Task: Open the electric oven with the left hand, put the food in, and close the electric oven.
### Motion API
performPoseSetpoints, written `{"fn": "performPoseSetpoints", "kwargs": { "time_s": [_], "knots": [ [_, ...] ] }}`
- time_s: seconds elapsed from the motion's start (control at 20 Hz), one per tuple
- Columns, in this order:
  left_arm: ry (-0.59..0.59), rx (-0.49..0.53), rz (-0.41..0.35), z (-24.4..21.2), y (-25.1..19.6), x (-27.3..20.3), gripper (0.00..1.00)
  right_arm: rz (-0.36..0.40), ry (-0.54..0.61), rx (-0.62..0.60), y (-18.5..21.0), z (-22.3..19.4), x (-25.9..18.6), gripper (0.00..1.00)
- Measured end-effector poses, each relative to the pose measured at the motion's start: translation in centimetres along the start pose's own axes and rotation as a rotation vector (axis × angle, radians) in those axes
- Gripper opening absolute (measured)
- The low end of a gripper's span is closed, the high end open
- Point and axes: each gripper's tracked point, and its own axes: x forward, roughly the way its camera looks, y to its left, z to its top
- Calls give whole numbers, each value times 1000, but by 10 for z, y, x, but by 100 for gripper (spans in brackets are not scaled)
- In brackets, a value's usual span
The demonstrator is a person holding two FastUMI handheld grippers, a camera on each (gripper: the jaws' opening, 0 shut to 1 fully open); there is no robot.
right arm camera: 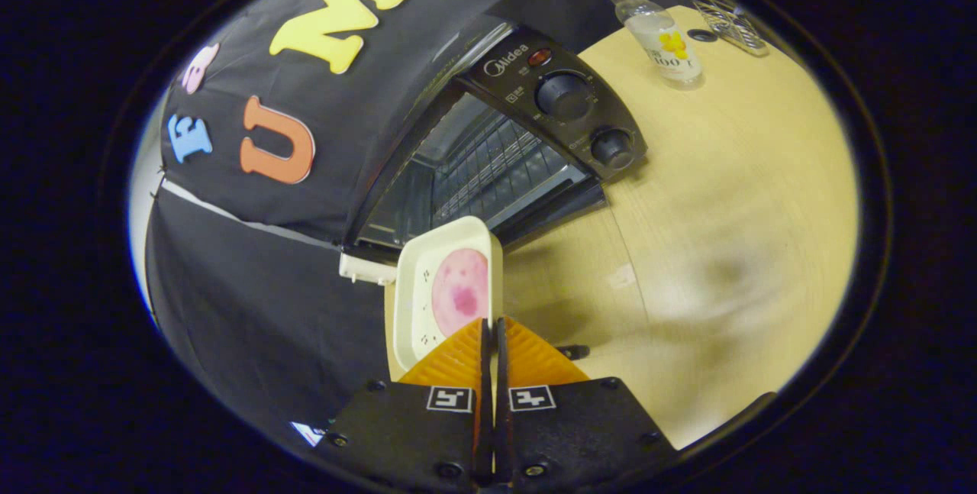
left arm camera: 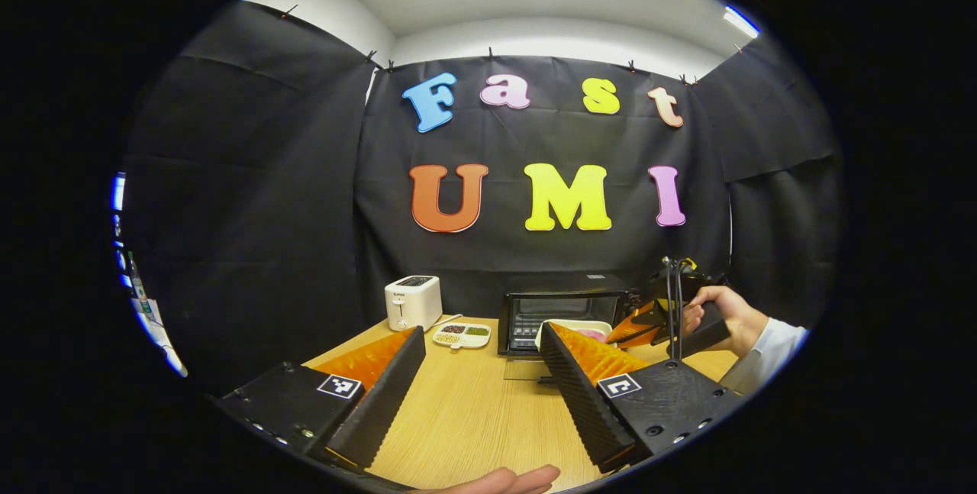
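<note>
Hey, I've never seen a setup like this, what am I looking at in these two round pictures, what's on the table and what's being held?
There is no robot here: a person holds a two-finger gripper in each hand, and a fisheye camera rides on each one.

The left gripper view looks across the light wooden table. The left gripper has its fingers spread wide and holds nothing. Ahead stand a white toaster, a small white divided dish of snacks and the black electric oven with its door open. A hand holds the other gripper by the oven.

The right gripper view is tilted. The right gripper has its fingers pinched on the rim of a cream rectangular tray with pink food, just outside the oven's mouth. A clear glass bottle stands farther off.
</note>
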Motion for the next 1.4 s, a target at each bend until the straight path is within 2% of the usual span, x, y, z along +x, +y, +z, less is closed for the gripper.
{"fn": "performPoseSetpoints", "kwargs": {
  "time_s": [0.35,0.65,1.0,1.25,1.3,1.4],
  "knots": [
    [-8,10,-6,-3,-8,5,95,-20,-218,135,4,40,44,3],
    [41,25,-14,-20,-12,27,95,-9,-409,137,7,80,63,5],
    [109,-27,32,-51,1,47,96,7,-512,168,16,107,96,5],
    [104,11,7,-58,-5,57,95,25,-590,133,22,119,111,9],
    [107,17,2,-61,-6,58,95,30,-596,135,23,120,113,6],
    [114,16,3,-64,-8,63,95,39,-627,136,24,120,112,11]
  ]
}}
